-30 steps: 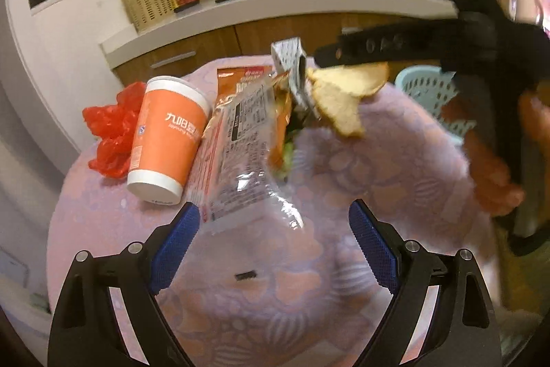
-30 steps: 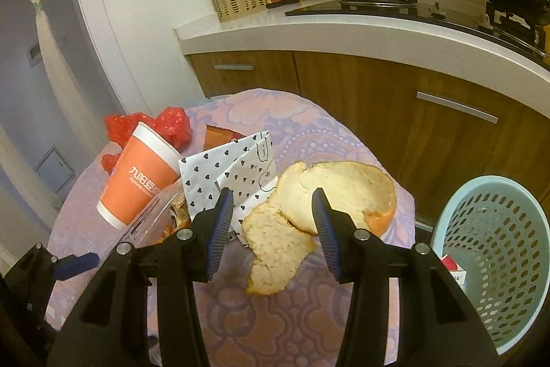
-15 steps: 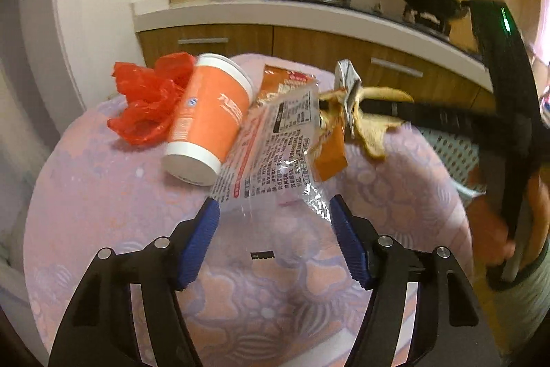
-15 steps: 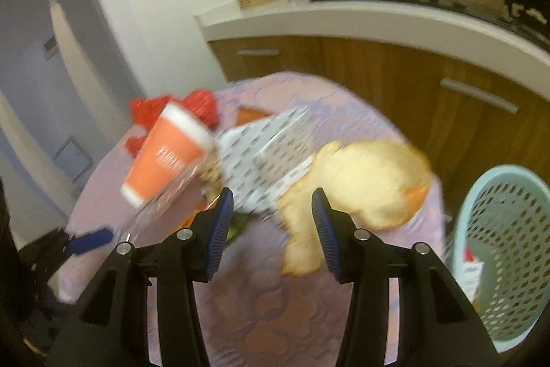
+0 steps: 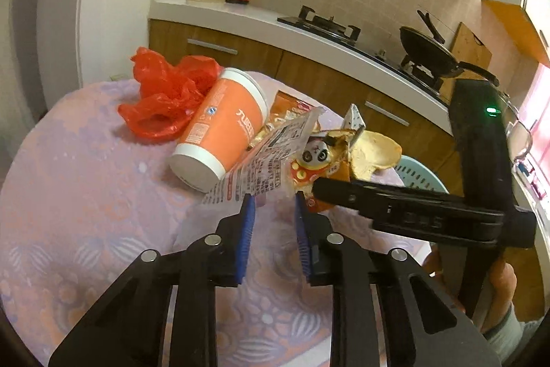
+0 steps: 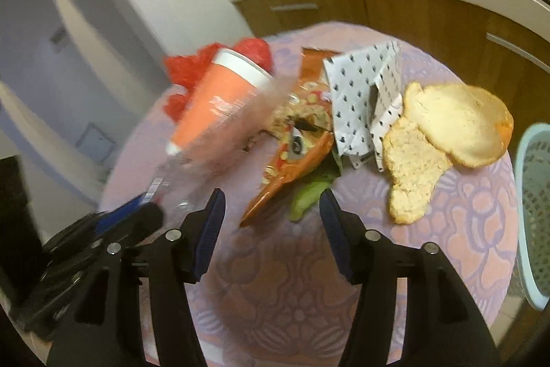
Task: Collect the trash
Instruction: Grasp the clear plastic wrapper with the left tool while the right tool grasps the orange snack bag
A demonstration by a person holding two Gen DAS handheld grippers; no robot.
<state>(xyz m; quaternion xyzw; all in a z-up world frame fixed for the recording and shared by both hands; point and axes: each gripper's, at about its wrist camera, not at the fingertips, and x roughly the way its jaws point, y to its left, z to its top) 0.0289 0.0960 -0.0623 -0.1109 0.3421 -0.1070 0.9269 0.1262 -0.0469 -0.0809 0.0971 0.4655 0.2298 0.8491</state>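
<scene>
**Left fingers closing on wrapper edge; right fingers open over snack bag**

Left gripper [image 5: 273, 200]: jaws have just been closing, now narrow, with the near edge of the clear wrapper [image 5: 256, 172] between the tips; whether the pads already press on it cannot be told. Judgement: finish the squeeze on the film alone and lift slowly, since the wrapper leans on the cup [image 5: 221, 129], which could roll.

Right gripper [image 6: 271, 205]: jaws have just been opening and stand apart, empty, over the orange bag [image 6: 292, 157] and a green scrap [image 6: 306, 198].

Further out on the tabletop [image 5: 86, 167]: red bag [image 5: 165, 92], spotted paper [image 6: 361, 88], peel [image 6: 447, 126]. The basket [image 6: 532, 195] stands beside the tabletop, at right.
</scene>
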